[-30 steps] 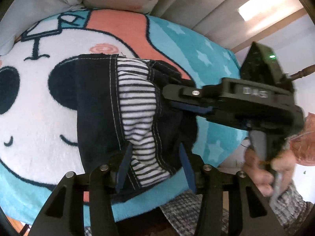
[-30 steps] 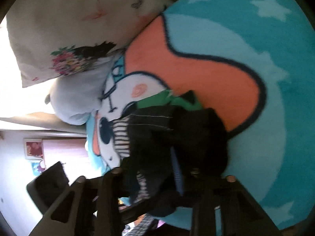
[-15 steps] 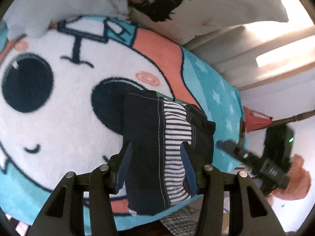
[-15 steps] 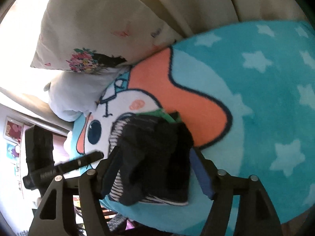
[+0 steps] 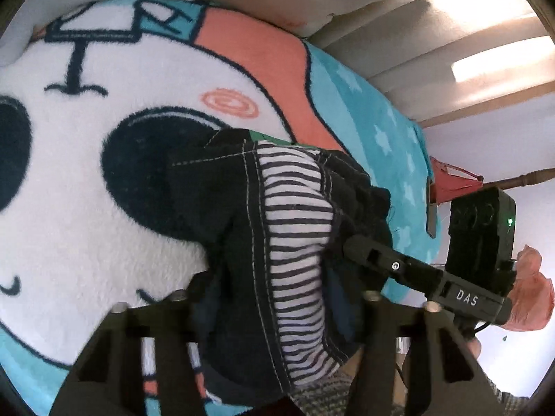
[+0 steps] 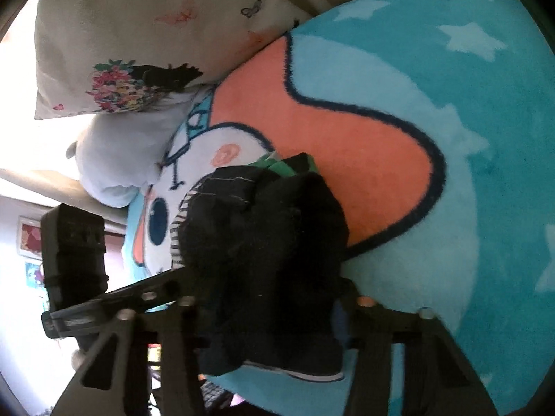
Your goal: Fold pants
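Observation:
The dark pants [image 5: 239, 215] with a black-and-white striped lining [image 5: 295, 228] lie folded in a bundle on the cartoon blanket [image 5: 86, 180]. My left gripper [image 5: 274, 298] is open, its fingers straddling the bundle's near end. In the right wrist view the pants [image 6: 277, 242] fill the space between the open fingers of my right gripper [image 6: 270, 308]. The right gripper's body [image 5: 426, 280] shows at the bundle's right side in the left wrist view. The left gripper [image 6: 111, 298] shows at the left in the right wrist view.
A floral pillow [image 6: 114, 52] and a pale blue pillow [image 6: 118, 152] lie at the far end of the blanket. The blanket's turquoise starred part [image 6: 468, 138] spreads to the right. A red object [image 5: 454, 183] stands past the bed edge.
Both grippers have come back down close onto the folded bundle after pulling away half a second ago. The pants lie in about the same place.

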The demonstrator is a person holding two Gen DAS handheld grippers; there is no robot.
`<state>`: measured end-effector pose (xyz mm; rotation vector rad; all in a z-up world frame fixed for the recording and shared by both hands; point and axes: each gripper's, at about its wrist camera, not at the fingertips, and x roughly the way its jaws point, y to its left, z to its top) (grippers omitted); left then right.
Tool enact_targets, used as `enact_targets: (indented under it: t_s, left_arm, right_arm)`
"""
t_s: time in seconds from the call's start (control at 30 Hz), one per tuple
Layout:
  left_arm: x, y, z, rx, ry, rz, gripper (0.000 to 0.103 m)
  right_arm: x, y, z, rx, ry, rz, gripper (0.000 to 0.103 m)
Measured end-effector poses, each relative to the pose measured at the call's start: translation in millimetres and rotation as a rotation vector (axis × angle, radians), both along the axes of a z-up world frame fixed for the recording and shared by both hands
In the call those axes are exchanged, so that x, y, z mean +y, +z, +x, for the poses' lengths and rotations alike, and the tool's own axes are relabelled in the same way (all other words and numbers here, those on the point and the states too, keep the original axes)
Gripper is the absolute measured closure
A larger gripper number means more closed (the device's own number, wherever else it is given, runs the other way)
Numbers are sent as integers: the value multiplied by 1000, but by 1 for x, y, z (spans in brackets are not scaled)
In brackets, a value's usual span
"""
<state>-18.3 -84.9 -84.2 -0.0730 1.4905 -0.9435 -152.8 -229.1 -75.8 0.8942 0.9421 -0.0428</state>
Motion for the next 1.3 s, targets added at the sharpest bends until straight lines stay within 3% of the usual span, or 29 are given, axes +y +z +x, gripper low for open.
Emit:
enact_targets:
  t_s: [0.23,0.5,0.93,1.03,1.13,1.3]
  left_arm:
    - [15,29,9,-21,56,-44,57]
    - [14,49,53,-104,114,-27,57]
    - [-9,24,101,-153,160,81,57]
    - [-10,14,104,-136,165,94,54]
    - [-7,14,104,-111,167,81,54]
    - [20,37,102,-118,203,23,54]
  right_arm:
    - [16,40,11,-63,74,-72,63]
    - [13,67,57,-107,83,-117,63]
    - [-3,40,118,-51,43,-95,63]
    - [-5,31,123,-29,33,-109,54]
    - [-11,22,125,7,9,-131,37]
    - [-20,38,107,-27,-13,-126,36]
